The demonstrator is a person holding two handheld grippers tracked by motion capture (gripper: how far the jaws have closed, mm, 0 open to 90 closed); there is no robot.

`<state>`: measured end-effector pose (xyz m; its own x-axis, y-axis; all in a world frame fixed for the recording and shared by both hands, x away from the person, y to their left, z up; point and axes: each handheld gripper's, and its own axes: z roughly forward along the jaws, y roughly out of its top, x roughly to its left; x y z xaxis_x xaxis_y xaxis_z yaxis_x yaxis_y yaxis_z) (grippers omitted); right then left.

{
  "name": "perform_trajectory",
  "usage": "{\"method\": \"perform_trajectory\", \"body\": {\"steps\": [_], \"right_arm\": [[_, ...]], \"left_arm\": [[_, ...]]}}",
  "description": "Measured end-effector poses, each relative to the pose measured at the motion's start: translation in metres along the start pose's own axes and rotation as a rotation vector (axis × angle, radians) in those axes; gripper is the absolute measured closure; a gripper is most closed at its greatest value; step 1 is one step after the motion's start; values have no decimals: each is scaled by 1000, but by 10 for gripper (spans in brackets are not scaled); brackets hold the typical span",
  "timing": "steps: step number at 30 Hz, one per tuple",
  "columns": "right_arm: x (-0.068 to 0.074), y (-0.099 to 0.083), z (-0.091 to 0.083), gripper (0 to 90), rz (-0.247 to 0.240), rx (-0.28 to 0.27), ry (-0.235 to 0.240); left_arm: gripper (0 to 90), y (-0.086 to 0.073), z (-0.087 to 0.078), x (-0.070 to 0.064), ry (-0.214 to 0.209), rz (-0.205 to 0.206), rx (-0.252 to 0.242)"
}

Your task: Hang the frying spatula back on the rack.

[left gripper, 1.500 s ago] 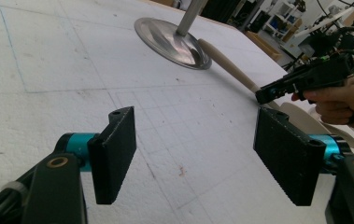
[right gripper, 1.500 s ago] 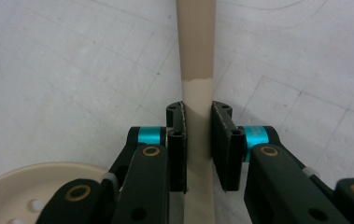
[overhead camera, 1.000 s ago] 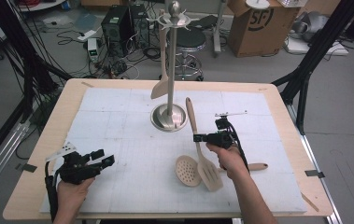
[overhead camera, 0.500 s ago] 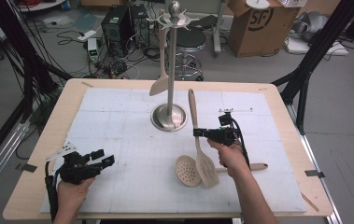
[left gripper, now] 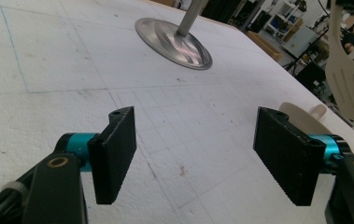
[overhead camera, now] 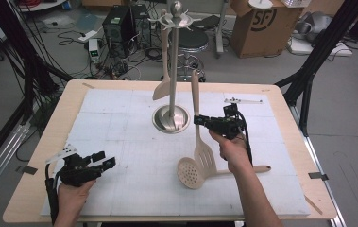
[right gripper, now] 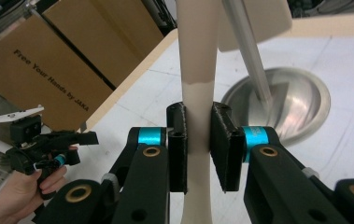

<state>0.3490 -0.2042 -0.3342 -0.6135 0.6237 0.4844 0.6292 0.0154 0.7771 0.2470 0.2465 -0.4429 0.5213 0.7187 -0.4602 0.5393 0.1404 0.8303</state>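
White mat [overhead camera: 120, 123] open around wide left tongs [overhead camera: 102, 160]; right tongs [overhead camera: 199, 120] clamping slotted spatula [overhead camera: 204, 153].

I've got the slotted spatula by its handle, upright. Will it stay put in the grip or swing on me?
The slotted spatula looks stiff: its handle runs straight above and below the right tool. It probably weighs little, being thin and slotted. The jaws pinch a smooth, narrow handle well above the wide blade, so it may pivot or slip if you move fast; the blade hangs just above the skimmer.

My own hand [overhead camera: 233, 151] covers part of the skimmer's [overhead camera: 191, 172] handle, and in my right gripper view the spatula [right gripper: 197, 70] runs off the frame at both ends.
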Motion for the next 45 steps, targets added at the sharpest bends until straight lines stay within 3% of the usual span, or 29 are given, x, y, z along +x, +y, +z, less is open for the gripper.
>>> {"method": "perform_trajectory", "body": {"steps": [5, 19, 30, 45], "right_arm": [[14, 13, -2, 779, -54, -18, -11], [35, 43, -5, 779, -112, -98, 1], [48, 62, -17, 778, -133, -161, 10], [53, 77, -18, 778, -145, -169, 11]], "left_arm": [[306, 0, 0, 0, 2, 0, -2], [306, 1, -2, 1, 1, -4, -10], [306, 1, -3, 2, -2, -7, -14], [306, 1, -4, 2, 1, -6, -15]]}}
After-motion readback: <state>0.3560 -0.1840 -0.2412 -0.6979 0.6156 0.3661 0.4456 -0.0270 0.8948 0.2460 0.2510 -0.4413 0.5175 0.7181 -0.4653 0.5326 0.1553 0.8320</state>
